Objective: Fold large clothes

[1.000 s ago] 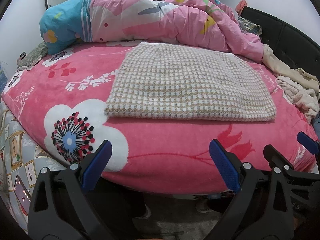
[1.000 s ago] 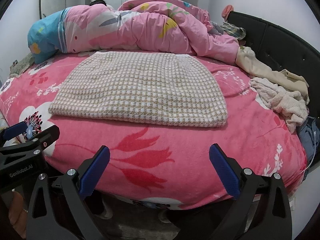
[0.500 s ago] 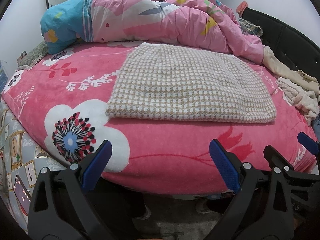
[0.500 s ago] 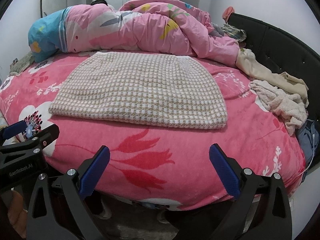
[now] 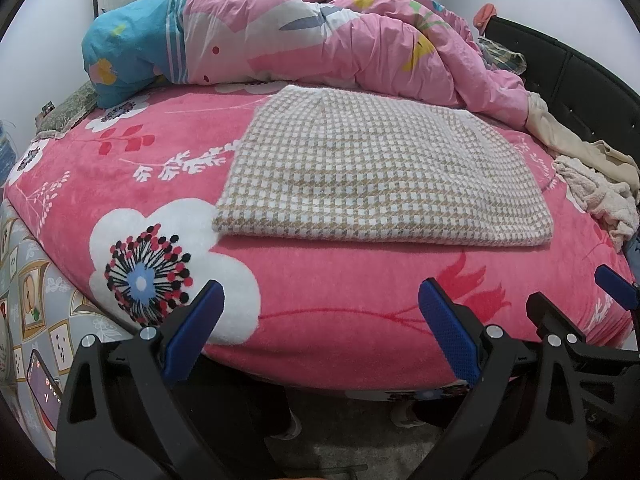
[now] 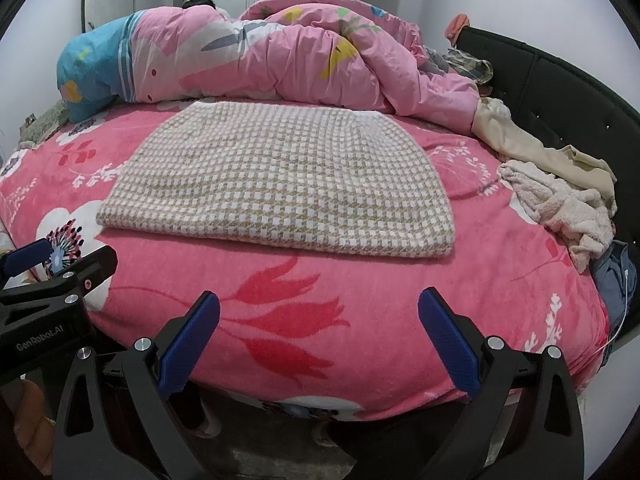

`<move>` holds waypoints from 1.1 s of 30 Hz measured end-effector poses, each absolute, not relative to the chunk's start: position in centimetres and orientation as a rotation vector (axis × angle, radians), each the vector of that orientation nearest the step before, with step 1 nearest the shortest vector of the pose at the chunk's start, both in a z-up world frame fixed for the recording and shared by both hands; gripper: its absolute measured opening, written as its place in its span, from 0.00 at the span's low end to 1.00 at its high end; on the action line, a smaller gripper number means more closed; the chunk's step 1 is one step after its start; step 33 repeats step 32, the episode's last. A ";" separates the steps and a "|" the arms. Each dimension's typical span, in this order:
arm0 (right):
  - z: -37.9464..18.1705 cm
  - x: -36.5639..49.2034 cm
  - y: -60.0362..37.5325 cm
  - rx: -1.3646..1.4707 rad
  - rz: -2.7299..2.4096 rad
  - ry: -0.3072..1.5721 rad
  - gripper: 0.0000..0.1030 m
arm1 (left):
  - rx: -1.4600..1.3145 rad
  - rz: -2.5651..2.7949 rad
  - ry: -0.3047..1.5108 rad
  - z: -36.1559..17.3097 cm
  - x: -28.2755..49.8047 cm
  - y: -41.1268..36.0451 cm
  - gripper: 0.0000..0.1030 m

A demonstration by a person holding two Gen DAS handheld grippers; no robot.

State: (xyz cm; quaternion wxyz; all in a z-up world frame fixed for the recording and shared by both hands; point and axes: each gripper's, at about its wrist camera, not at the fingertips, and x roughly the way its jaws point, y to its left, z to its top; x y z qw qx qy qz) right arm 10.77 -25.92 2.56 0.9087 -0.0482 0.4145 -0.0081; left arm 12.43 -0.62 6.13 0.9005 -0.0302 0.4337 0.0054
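One checked garment (image 5: 380, 184), folded flat, centred on the pink floral bed (image 5: 320, 304); inner layers hidden. At 12 o'clock, one bunched pink quilt (image 5: 320, 44) covering its far edge. At 3 o'clock, two crumpled pieces: cream towel (image 6: 560, 208), beige cloth (image 6: 532, 148), partly overlapped. Left tool (image 5: 320, 334) and right tool (image 6: 318, 338) at 6 o'clock, both spread wide, empty, clear of fabric.
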 end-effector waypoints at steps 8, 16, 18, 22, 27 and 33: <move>2.5 10.8 -26.1 -0.103 -0.015 0.856 0.94 | -0.062 0.010 0.896 6.1 12.5 -0.7 0.92; 2.5 10.8 -26.2 -0.102 -0.016 0.856 0.94 | -0.065 0.011 0.899 6.1 12.5 -0.7 0.92; 2.4 10.8 -26.1 -0.101 -0.016 0.858 0.94 | -0.065 0.010 0.898 6.1 12.5 -0.8 0.92; 2.3 10.8 -26.5 -0.103 -0.016 0.860 0.94 | -0.068 0.012 0.900 6.0 12.5 -0.8 0.92; 2.3 10.8 -26.3 -0.102 -0.015 0.860 0.94 | -0.069 0.014 0.900 6.0 12.5 -0.7 0.92; 2.2 10.8 -26.4 -0.102 -0.015 0.861 0.94 | -0.069 0.012 0.900 5.9 12.5 -0.8 0.92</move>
